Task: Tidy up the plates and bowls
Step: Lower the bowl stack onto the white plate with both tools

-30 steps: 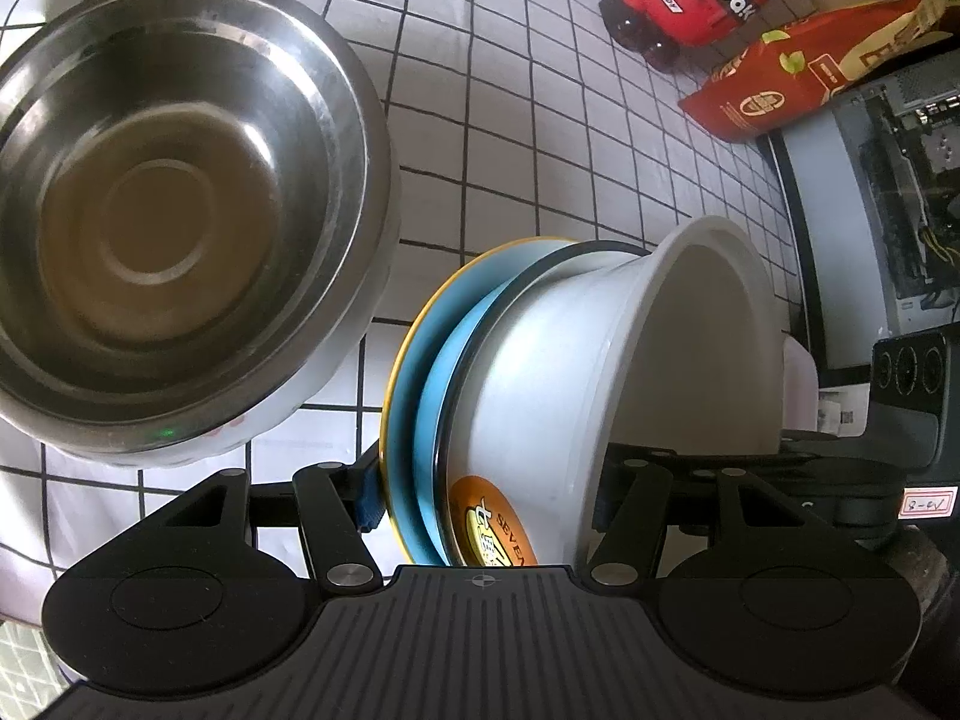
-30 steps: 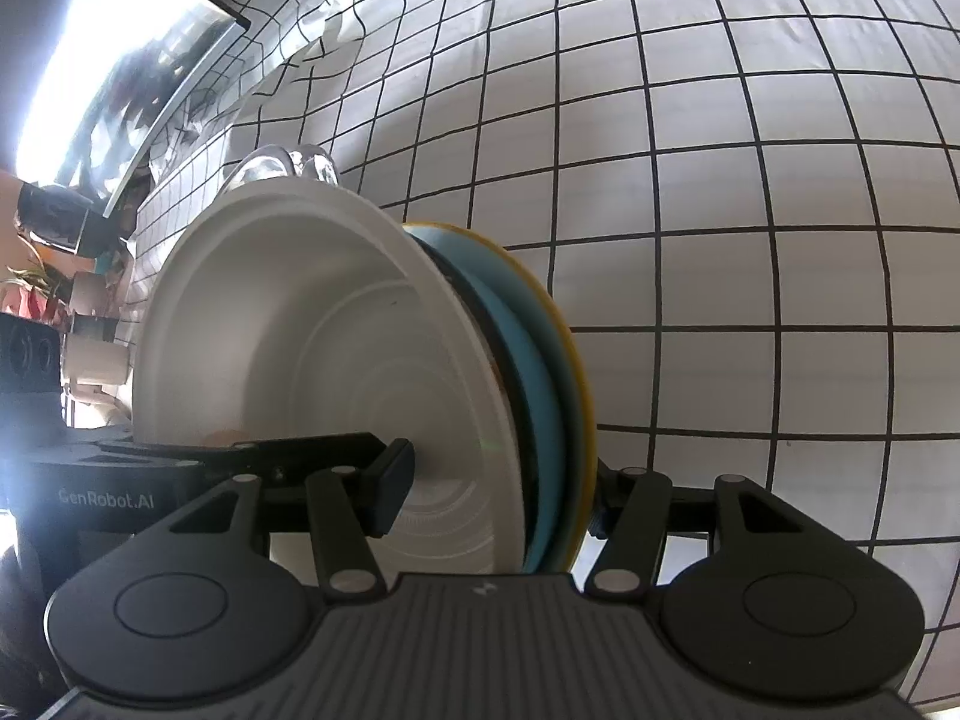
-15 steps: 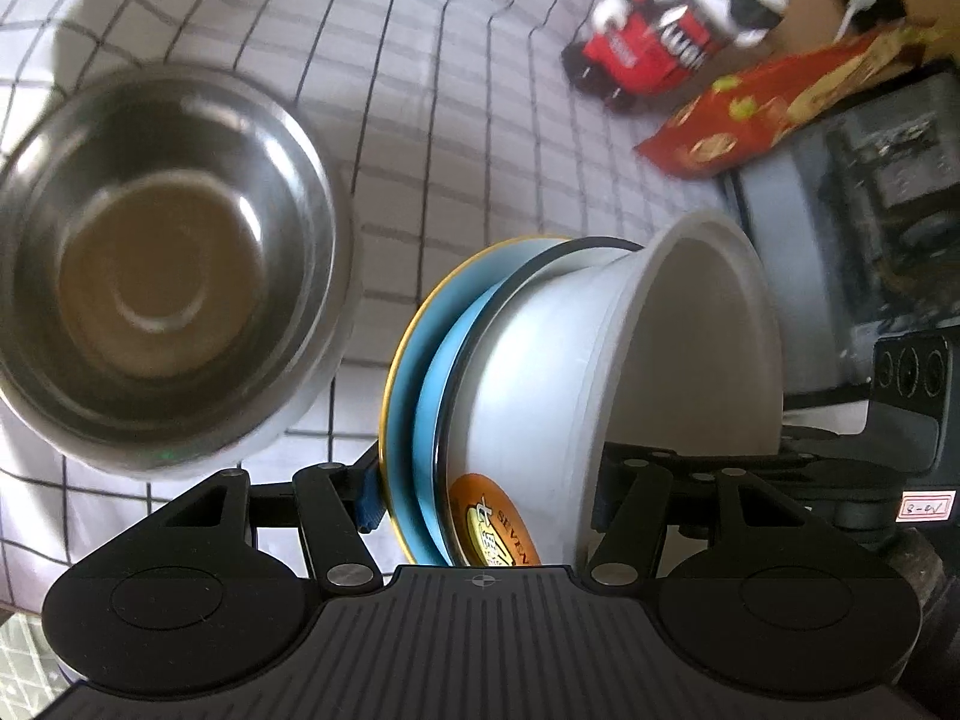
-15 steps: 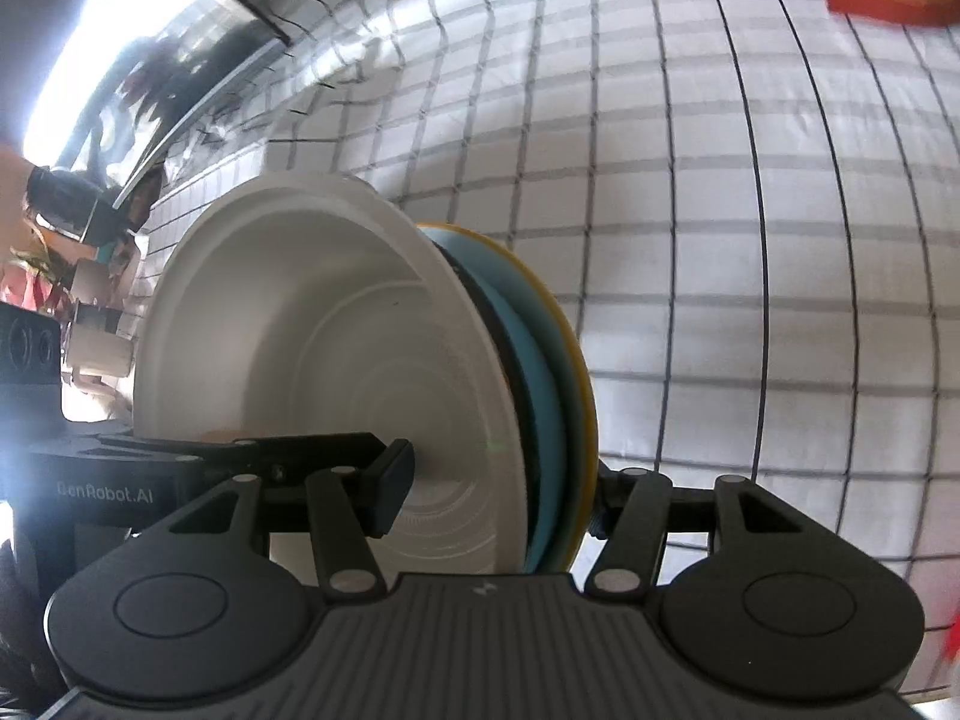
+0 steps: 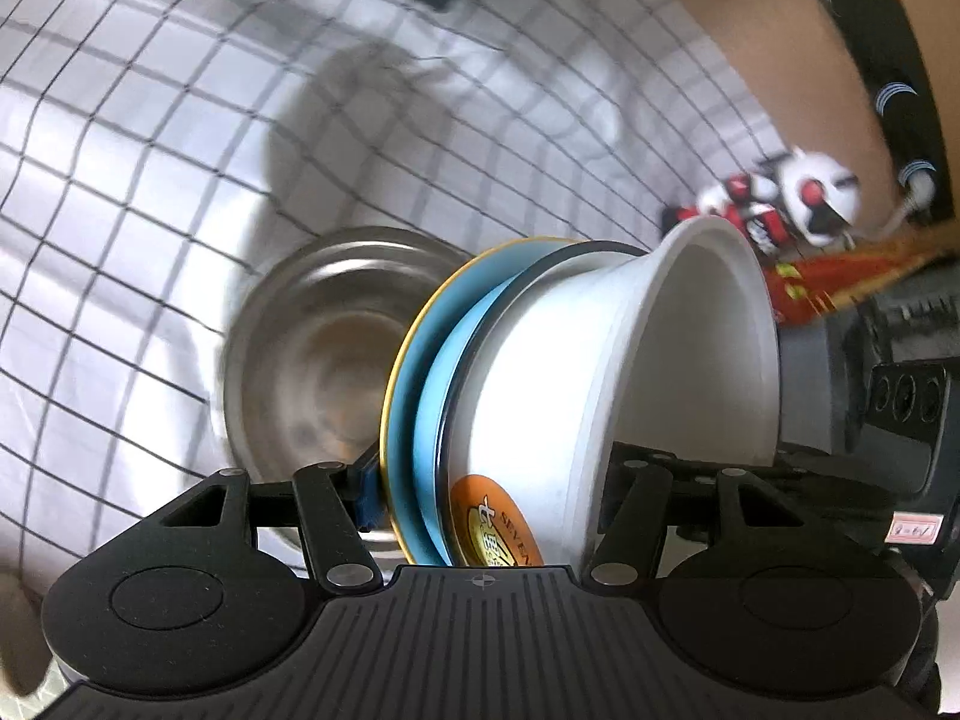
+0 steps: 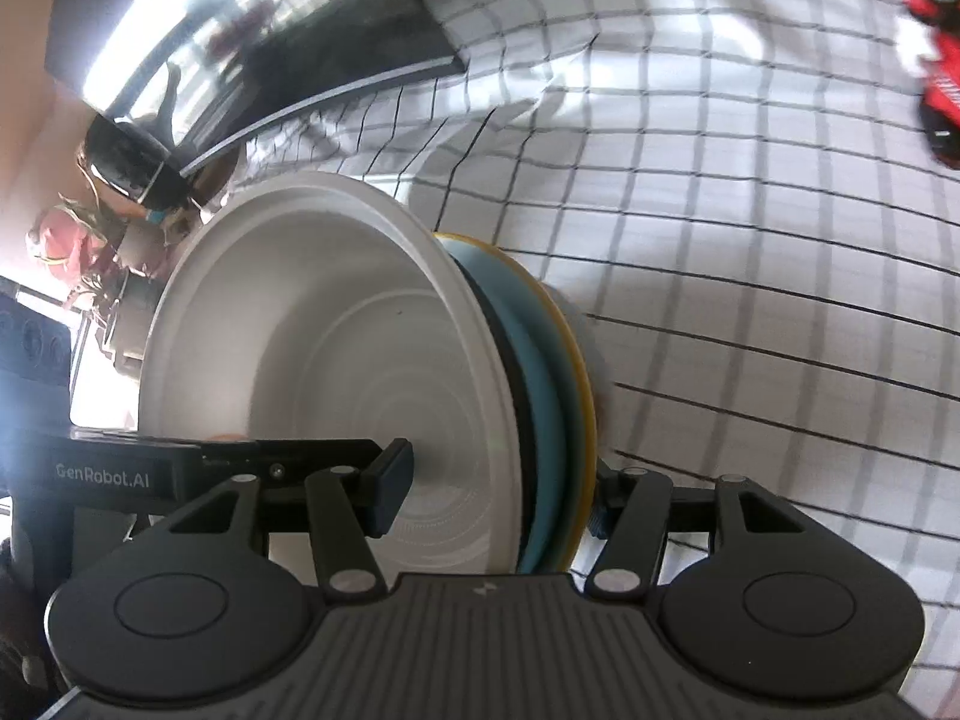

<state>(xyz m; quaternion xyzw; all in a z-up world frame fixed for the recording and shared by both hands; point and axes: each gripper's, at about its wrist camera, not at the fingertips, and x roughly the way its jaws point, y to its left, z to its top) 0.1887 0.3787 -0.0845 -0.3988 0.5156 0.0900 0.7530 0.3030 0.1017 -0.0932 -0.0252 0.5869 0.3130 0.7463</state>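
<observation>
A stack stands on edge between both grippers: a white bowl [image 5: 606,372], a dark-rimmed blue plate [image 5: 441,372] and a blue plate with a yellow rim [image 5: 402,396]. My left gripper [image 5: 489,480] is shut on it, one pad behind the yellow-rimmed plate and the other finger inside the bowl. From the opposite side my right gripper [image 6: 498,492] is shut on the same stack, with a pad in the white bowl [image 6: 336,336] and a finger behind the yellow-rimmed plate [image 6: 579,360]. A steel bowl [image 5: 312,372] sits upright on the cloth below, partly hidden by the stack.
A white checked tablecloth [image 5: 120,180] covers the table. A red and white toy [image 5: 780,198] and a red packet [image 5: 840,282] lie at its far right edge, beside a dark device [image 5: 900,396]. A glossy dark panel [image 6: 240,42] stands at the back left.
Both grippers have risen and swung across with the stack held between them. The steel bowl now looks smaller and farther off, behind the stack, and the toy has slid lower in view.
</observation>
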